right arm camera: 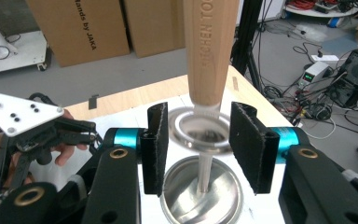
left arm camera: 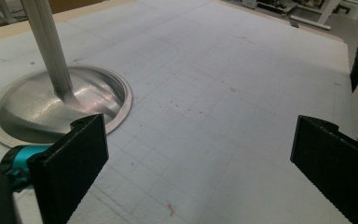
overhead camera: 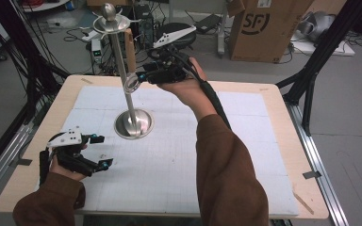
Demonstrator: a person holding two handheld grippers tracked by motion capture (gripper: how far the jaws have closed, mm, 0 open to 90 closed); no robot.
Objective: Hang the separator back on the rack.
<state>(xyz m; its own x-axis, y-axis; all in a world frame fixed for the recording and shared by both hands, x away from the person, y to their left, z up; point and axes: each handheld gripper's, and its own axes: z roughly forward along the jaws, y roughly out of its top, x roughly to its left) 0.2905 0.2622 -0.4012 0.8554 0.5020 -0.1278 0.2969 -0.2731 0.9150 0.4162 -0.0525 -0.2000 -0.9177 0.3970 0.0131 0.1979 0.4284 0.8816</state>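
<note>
A metal stand rises from a round base [overhead camera: 133,123] on the white mat, its pole [overhead camera: 120,56] ending in a knob with hook arms. Beside the pole a wooden-handled kitchen tool [overhead camera: 130,49] stands upright, with a metal ring [overhead camera: 132,84] at its lower end. My right gripper [overhead camera: 139,77] is level with that ring. In the right gripper view the handle [right arm camera: 209,51] and ring [right arm camera: 200,133] sit between the pads [right arm camera: 157,140], which do not press on them. My left gripper [overhead camera: 101,150] rests low on the mat with jaws wide open and nothing between them [left arm camera: 200,154], the stand base [left arm camera: 51,107] just beyond.
The white gridded mat [overhead camera: 193,155] covers most of the wooden table [overhead camera: 283,141]. Past the far edge are a cardboard box [overhead camera: 264,28], cables and equipment on the floor. Black frame posts [overhead camera: 320,56] stand to the right and left of the table.
</note>
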